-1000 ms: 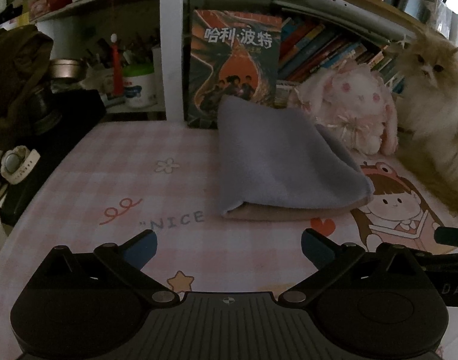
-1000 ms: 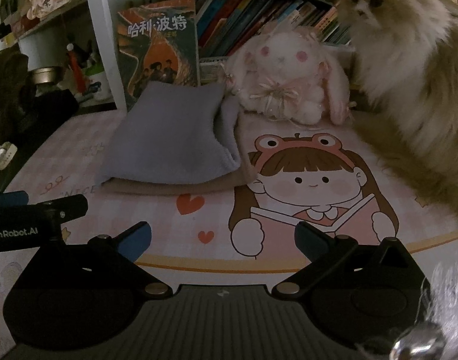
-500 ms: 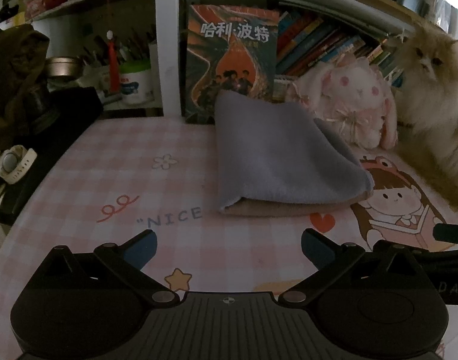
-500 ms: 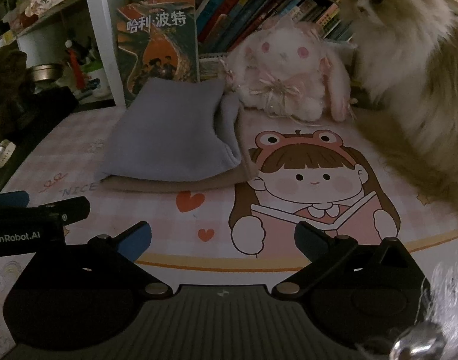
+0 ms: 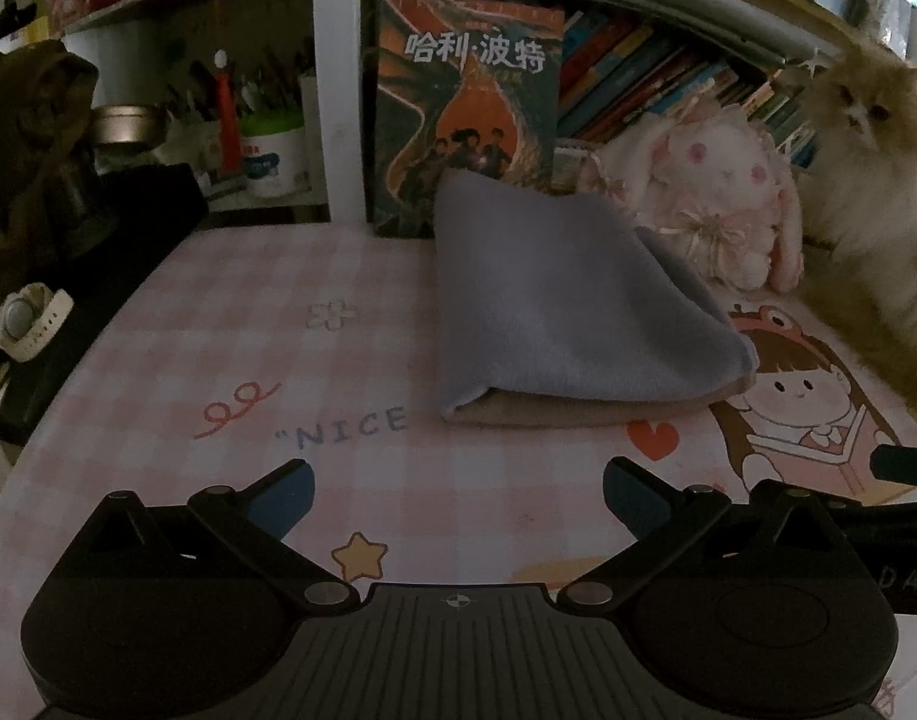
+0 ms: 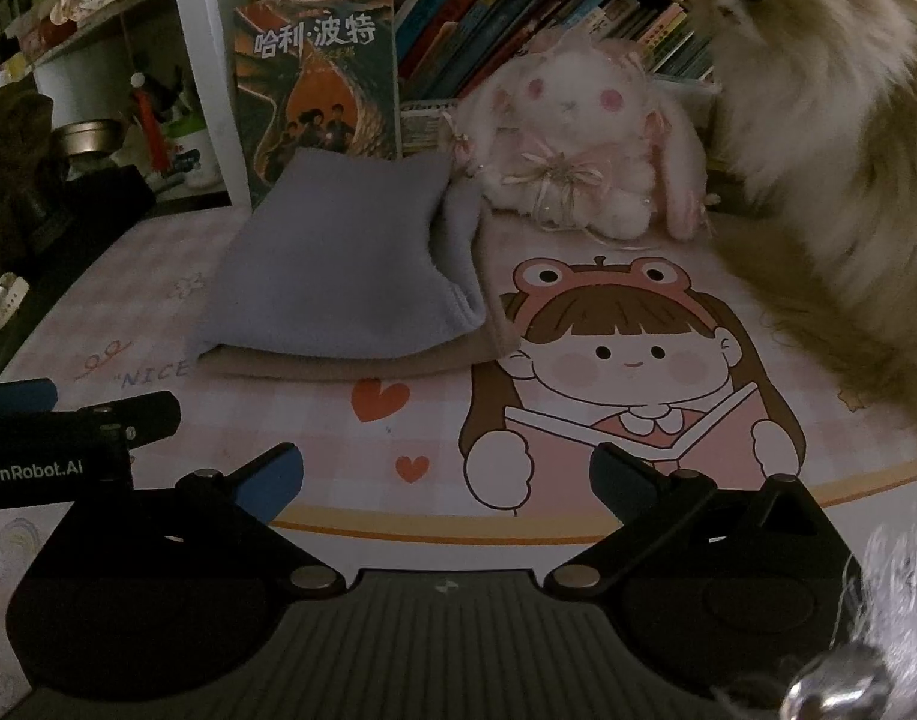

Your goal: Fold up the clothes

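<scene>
Your left gripper (image 5: pixel 458 489) hangs over the near part of the pink checked desk mat (image 5: pixel 266 324), its 2 blue-tipped fingers (image 5: pixel 284 489) spread wide with nothing between them. Your right gripper (image 6: pixel 443 471) is likewise released, fingers (image 6: pixel 272 474) apart and empty, above the mat's printed cartoon girl (image 6: pixel 626 360).

The folded garment (image 5: pixel 566 306) lies flat on the mat, ahead of both grippers and touching neither. It shows 2 layers: a grey-blue upper layer (image 6: pixel 344 276) over a beige lower layer (image 6: pixel 350 367), whose edge shows along the near side and, in the right wrist view, the right side. The word "NICE" (image 5: pixel 353 426) is printed on the mat just left of its near corner, and a red heart (image 6: pixel 379 399) just in front of it.

Behind the garment an upright book (image 5: pixel 467 108) with an orange and dark cover leans against the shelf unit; the garment's far edge overlaps its foot. A white and pink plush rabbit (image 6: pixel 578 144) sits just right of the garment's far corner. A long-haired cream cat (image 6: pixel 830 150) sits at the right of the mat, beside the rabbit. In the left wrist view a white wristwatch (image 5: pixel 29 321) lies off the mat's left edge.
</scene>
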Demonstrator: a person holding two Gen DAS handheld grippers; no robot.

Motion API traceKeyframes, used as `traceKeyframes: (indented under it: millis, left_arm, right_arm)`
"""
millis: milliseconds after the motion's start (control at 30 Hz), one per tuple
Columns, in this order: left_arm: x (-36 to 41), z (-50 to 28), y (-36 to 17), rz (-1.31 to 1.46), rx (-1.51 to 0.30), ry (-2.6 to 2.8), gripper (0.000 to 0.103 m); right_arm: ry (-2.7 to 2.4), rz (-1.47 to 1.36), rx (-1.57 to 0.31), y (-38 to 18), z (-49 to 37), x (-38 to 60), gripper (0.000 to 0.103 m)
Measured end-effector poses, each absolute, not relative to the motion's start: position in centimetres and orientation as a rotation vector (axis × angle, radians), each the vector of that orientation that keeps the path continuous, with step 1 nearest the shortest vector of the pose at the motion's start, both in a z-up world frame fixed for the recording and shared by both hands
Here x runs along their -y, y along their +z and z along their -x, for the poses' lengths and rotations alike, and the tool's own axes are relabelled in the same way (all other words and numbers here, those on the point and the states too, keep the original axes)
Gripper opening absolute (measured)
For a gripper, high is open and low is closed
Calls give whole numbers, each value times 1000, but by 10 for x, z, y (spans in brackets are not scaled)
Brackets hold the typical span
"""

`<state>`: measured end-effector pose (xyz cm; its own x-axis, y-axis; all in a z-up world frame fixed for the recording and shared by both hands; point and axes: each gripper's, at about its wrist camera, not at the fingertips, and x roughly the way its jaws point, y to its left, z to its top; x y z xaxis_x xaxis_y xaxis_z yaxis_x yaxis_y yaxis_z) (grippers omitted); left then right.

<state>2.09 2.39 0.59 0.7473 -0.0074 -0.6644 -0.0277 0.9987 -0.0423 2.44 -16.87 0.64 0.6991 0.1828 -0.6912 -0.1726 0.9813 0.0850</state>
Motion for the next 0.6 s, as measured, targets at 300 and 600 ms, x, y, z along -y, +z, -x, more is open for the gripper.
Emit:
traceKeyframes:
  millis: [300,600]
  left_arm:
    - [-21,-18,5,35,-712,-5,103]
    - [-20,-17,6,19,-702,4,103]
  right_arm:
    - [193,-25,-775,5,-25,169,103]
    - [196,-32,-777,5,-25,170,103]
